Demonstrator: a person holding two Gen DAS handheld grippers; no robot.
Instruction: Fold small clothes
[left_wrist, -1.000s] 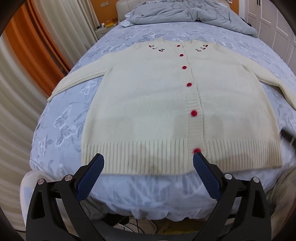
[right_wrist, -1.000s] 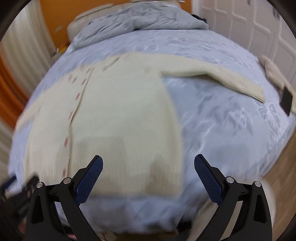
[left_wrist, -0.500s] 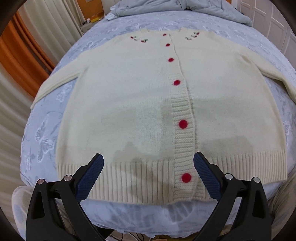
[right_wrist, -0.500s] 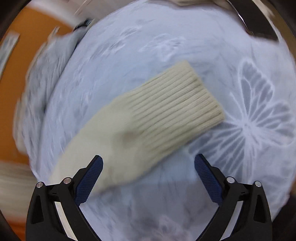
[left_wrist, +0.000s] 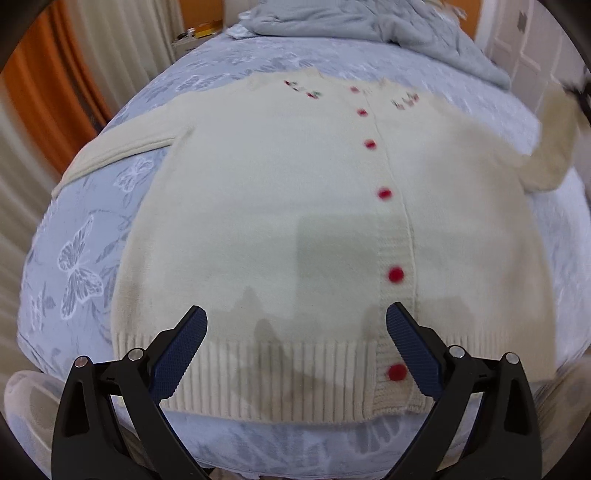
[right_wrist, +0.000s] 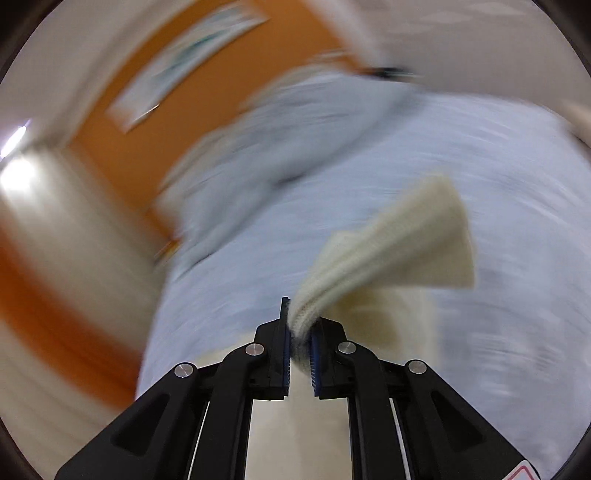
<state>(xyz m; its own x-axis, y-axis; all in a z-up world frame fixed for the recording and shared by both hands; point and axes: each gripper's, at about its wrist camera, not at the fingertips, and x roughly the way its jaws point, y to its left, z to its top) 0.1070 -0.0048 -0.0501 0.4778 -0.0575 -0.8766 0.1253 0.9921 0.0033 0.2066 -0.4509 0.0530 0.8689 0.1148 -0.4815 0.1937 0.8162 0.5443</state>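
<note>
Across the blue butterfly-print bedspread (left_wrist: 77, 258) a cream cardigan (left_wrist: 280, 206) lies flat and front-up, its ribbed hem (left_wrist: 280, 376) at the near edge of the bed and its neckline toward the far end, where a rumpled grey duvet (left_wrist: 354, 26) is heaped. A row of red buttons (left_wrist: 396, 274) runs from the hem up to the collar, a little right of the middle of the view, and small embroidered motifs sit either side of the neckline, too blurred to read. The cardigan's left sleeve (left_wrist: 122, 147) stretches out flat toward the far left over the bedspread, while its right sleeve (left_wrist: 554, 147) is lifted off the bed at the right edge of the left wrist view. Over the hem hangs the left gripper (left_wrist: 295, 354), tilted steeply down, its two blue-padded fingers (left_wrist: 181, 354) spread wide apart with nothing between them, one toward the left part of the hem and the other just beside the lowest button. The right wrist view is heavily smeared, but it shows the right gripper (right_wrist: 301, 343) with its jaws just closed and clamped on the cream sleeve, knit bunched between the blue pads (right_wrist: 316, 354), and the ribbed cuff (right_wrist: 417, 243) fanning out beyond them above the bedspread. Orange wall (right_wrist: 110, 155) and pale curtains (left_wrist: 122, 55) lie on the far left side, and white panelled doors (left_wrist: 524, 48) on the far right.
</note>
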